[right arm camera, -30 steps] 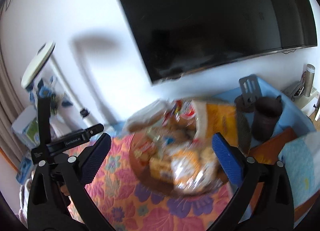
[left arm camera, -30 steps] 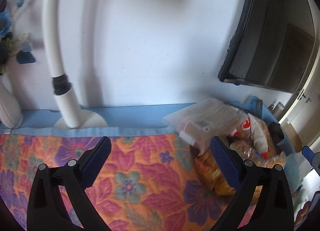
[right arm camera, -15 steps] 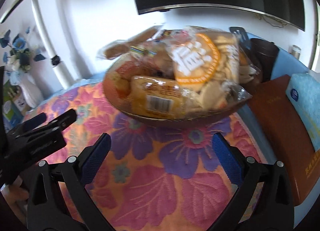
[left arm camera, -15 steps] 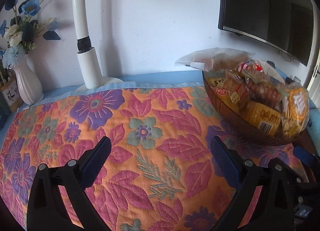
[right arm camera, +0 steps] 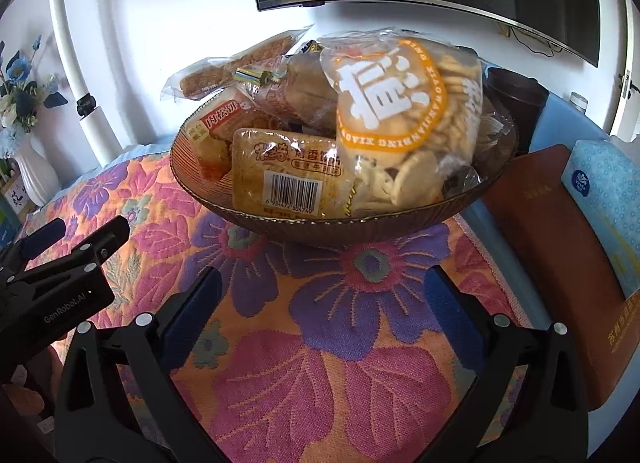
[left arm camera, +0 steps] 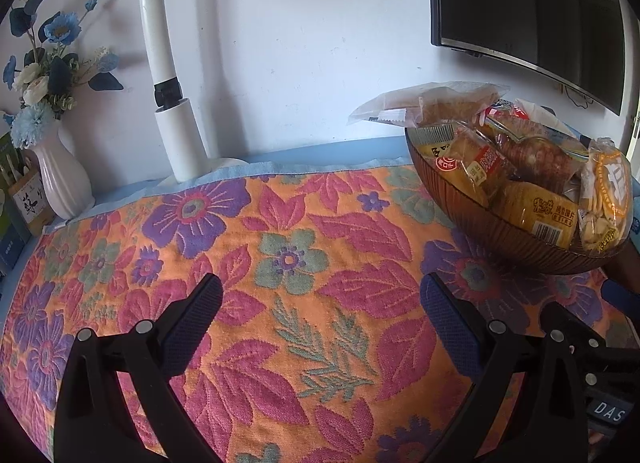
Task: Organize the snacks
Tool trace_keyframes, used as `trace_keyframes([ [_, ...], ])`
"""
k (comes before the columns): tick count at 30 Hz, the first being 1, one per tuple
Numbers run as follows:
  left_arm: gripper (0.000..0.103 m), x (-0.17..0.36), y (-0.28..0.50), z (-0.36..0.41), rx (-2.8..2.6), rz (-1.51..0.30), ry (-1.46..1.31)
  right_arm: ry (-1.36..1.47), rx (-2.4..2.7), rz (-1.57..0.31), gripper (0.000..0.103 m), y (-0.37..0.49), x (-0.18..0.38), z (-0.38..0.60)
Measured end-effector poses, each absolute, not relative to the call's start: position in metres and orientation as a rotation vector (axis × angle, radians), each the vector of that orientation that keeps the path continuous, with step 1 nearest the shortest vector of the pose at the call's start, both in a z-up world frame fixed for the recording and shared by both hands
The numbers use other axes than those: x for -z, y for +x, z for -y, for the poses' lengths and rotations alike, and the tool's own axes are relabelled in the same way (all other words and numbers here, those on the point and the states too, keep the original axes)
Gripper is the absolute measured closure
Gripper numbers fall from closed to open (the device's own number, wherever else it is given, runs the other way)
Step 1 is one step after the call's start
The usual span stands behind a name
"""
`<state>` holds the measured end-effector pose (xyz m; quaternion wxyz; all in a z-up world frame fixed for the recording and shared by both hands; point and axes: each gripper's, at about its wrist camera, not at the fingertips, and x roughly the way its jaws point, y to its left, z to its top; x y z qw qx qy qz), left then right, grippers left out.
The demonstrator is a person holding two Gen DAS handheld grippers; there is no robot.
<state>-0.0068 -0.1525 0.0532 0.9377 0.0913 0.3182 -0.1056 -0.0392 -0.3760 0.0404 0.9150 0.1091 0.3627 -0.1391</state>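
Floral cloth [left arm camera: 288, 263] beneath both tongs: woven, raised quilted texture, matt. Left tongs [left arm camera: 320, 315]: matt black plastic arms, blue pads [left arm camera: 192, 323] with fine knurled grip, small shiny rivets. Right tongs [right arm camera: 323, 303] alike. Bowl [right arm camera: 360, 227] ahead of right tongs: brown translucent, ribbed, glossy, glass or plastic unclear. Snack packets [right arm camera: 404, 115] inside: clear crinkled film, shiny. Vase [left arm camera: 64, 179] far left of left tongs: white, ribbed, glazed-looking. Brown book [right arm camera: 560, 247] right of right tongs: smooth, leather-like cover.

right gripper [right arm camera: 320, 295] agape, empty | snack bowl [right arm camera: 340, 223] ahead, heaped
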Motion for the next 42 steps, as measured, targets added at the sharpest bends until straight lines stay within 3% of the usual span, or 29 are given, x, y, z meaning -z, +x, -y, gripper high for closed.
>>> trace_keyframes([
  [42, 0.005, -0.0531, -0.0081, 0.1483, 0.208, -0.642, 0.212, 0.198, 0.279, -0.735, 0.003, -0.0395, -0.0419, 0.3735],
])
